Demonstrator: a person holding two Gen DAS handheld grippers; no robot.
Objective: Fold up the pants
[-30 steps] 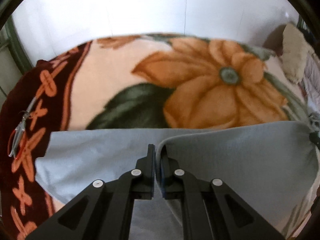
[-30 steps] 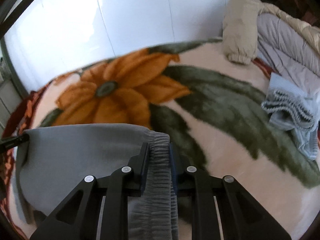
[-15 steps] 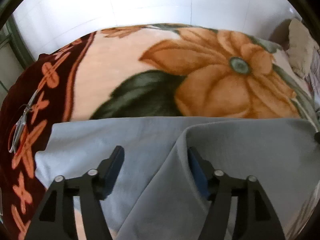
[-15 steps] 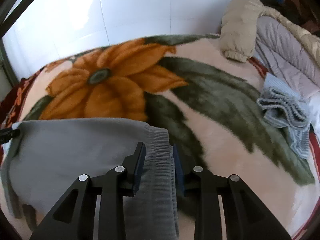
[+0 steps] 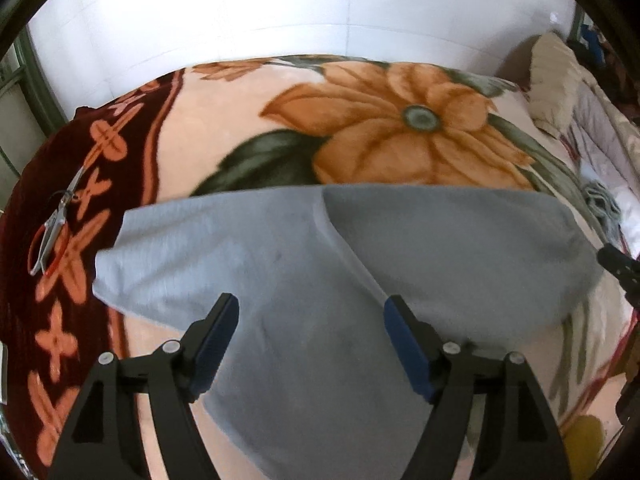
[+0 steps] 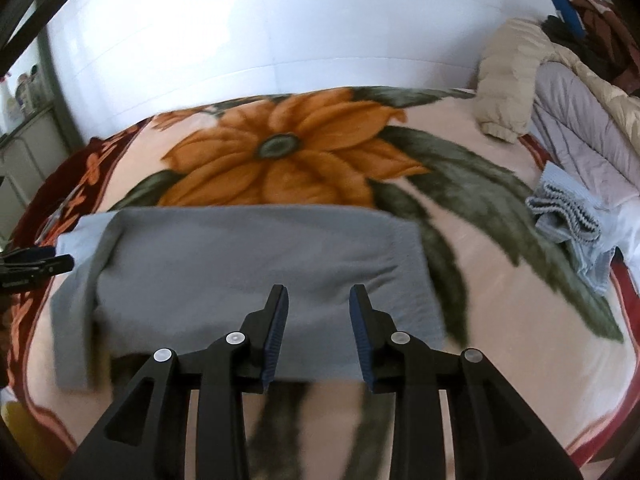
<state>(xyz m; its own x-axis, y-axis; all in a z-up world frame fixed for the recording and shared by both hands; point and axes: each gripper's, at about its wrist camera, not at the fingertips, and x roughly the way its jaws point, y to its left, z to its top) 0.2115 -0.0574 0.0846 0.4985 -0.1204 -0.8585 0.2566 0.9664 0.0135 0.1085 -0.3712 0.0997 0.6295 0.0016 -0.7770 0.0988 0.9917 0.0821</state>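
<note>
The grey pants lie folded over on the flower-patterned blanket, one layer on top of another. My left gripper is open and empty, just above the pants near the fold edge. My right gripper is open and empty, above the near edge of the pants. The tip of the right gripper shows at the right of the left wrist view. The left gripper's tip shows at the left of the right wrist view.
Scissors with an orange handle lie on the dark red blanket border at left. A grey knitted garment and a beige jacket with other bedding lie at right. A white tiled wall stands behind.
Both grippers have opened and let go of the pants, the left first and the right after it. Both have pulled back and up; the pants now lie flat on the blanket.
</note>
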